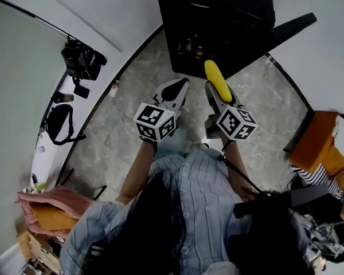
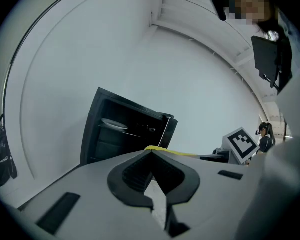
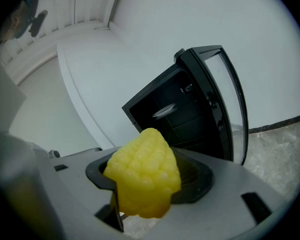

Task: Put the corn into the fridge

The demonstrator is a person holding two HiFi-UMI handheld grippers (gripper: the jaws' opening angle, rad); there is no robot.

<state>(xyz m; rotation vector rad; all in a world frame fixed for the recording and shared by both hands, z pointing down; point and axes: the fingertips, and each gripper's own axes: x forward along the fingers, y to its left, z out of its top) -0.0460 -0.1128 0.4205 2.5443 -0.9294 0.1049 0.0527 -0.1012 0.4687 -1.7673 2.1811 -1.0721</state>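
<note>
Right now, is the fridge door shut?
No, in the right gripper view the fridge has its door swung wide open, with the dark interior exposed.

We're looking down on a grey marbled floor [image 1: 112, 136]. The black fridge [image 1: 218, 16] stands on it at the far side, and its door [image 1: 289, 26] is swung wide open. Over to the left a small bottle [image 1: 114, 88] sits on the floor close by the wall, well apart from the fridge.
</note>
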